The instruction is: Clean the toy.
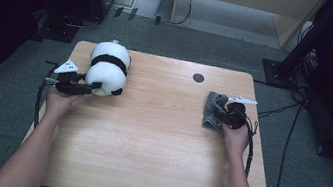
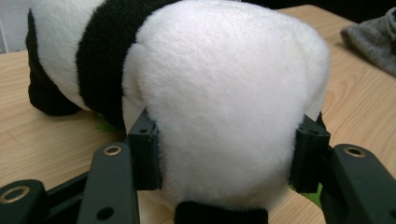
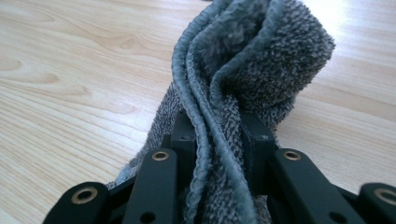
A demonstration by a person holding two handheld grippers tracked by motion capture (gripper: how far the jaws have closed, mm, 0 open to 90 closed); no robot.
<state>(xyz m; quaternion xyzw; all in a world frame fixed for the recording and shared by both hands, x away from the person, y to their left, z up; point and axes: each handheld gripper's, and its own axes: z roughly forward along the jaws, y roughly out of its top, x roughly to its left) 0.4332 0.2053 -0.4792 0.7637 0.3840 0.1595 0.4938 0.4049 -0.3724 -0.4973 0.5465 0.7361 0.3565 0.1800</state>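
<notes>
A black-and-white plush panda (image 1: 107,68) lies at the table's back left. My left gripper (image 1: 88,87) is at its near end, and in the left gripper view both jaws press into the white plush panda (image 2: 224,102) from either side. A grey towel (image 1: 212,112) lies bunched near the right edge. My right gripper (image 1: 223,108) sits on it. In the right gripper view the jaws pinch a raised fold of the grey towel (image 3: 243,84), whose edge stands up between them.
The wooden table (image 1: 147,136) has a round cable hole (image 1: 198,77) at the back. Black stands and cables line the floor on the right, and dark equipment stands at the far left.
</notes>
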